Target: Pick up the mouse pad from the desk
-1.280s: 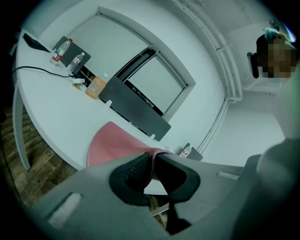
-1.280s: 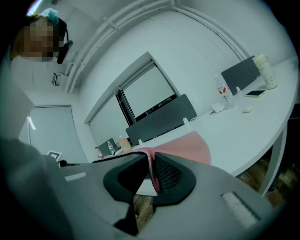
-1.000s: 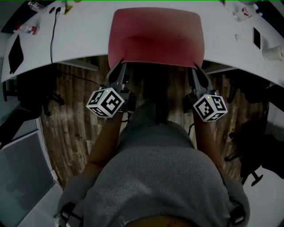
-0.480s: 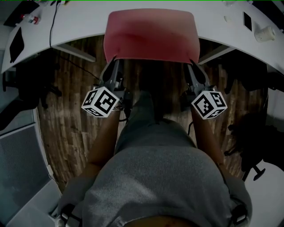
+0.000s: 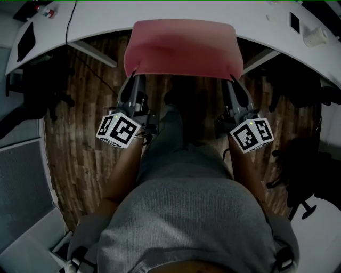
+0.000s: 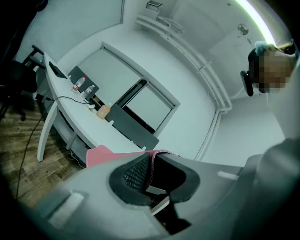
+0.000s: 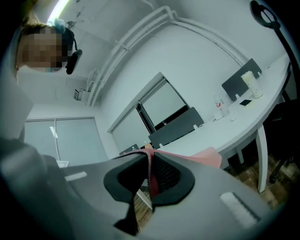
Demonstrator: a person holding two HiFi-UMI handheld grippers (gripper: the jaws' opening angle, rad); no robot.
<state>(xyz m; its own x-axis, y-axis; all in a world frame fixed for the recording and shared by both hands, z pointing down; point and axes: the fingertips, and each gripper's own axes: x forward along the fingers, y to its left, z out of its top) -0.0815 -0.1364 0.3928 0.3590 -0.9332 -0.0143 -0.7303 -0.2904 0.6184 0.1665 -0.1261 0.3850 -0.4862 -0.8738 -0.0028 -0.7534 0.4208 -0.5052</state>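
Note:
The pink mouse pad [image 5: 184,47] hangs flat in the air over the wooden floor, its far edge near the white desk [image 5: 160,13]. My left gripper [image 5: 134,74] is shut on the pad's near left corner, and my right gripper [image 5: 233,77] is shut on its near right corner. In the left gripper view the pad's thin edge [image 6: 151,164] is pinched between the dark pads of the left gripper [image 6: 151,174]. The right gripper view shows the same pinch: the pad's edge [image 7: 150,168] sits between the pads of the right gripper [image 7: 150,180].
The curved white desk carries a black cable [image 5: 70,18], a paper cup [image 5: 314,36] and a dark phone-like slab [image 5: 294,21]. Dark office chairs [image 5: 32,101] stand at both sides over the wooden floor [image 5: 85,128]. My own grey-clad body [image 5: 186,213] fills the lower middle.
Both grippers have drawn back from the desk with the pad. It lay partly over the desk edge before and now hangs over the floor, higher toward the camera.

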